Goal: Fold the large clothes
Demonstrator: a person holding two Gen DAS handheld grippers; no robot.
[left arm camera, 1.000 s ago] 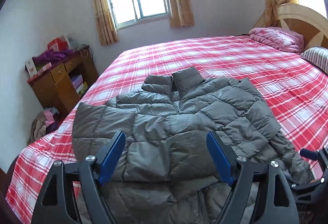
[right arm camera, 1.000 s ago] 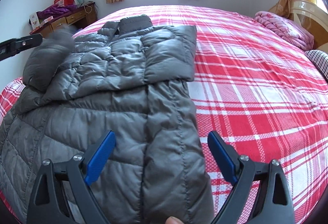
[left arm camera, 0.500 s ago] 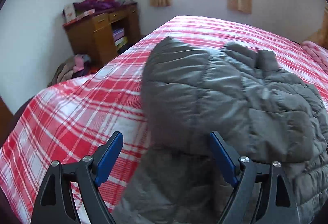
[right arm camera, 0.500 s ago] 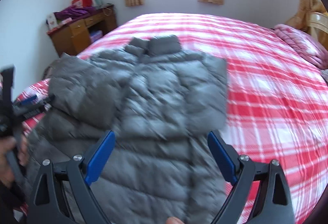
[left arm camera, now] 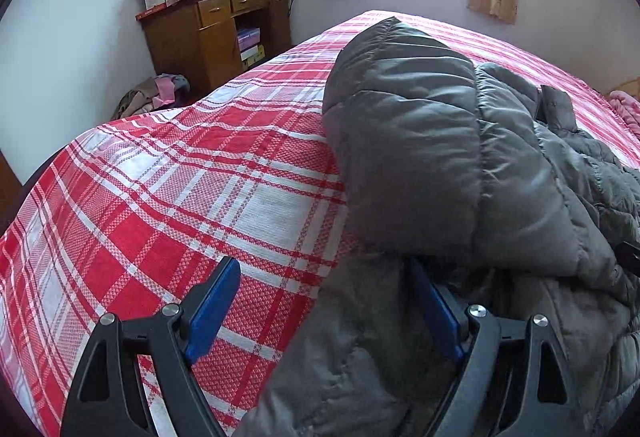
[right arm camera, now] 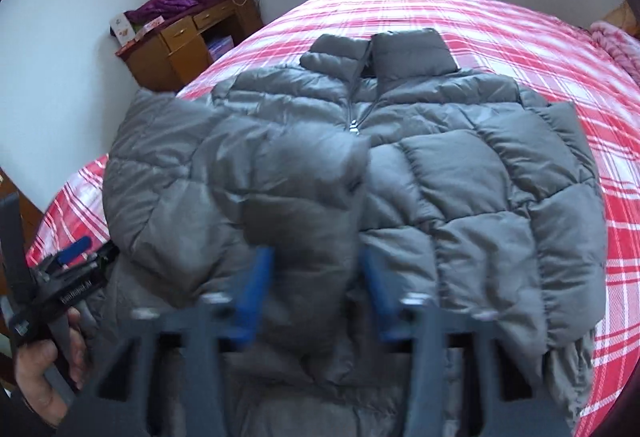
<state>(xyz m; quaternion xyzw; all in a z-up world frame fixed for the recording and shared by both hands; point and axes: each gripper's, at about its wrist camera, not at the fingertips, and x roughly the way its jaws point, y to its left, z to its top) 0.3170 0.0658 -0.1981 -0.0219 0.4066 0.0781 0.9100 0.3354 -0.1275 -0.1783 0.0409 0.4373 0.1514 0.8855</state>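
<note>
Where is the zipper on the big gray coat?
In the right wrist view, the zipper pull sits near the top middle of the gray jacket, just below its collar, on the red plaid bed.

Left gripper [left arm camera: 326, 307] gapes wide — right gripper [right arm camera: 316, 289], blurred, narrower.

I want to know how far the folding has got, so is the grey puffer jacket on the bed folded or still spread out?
Partly folded. The jacket lies front up, collar away, both sleeves folded across its chest; the lower body is not folded up.
</note>
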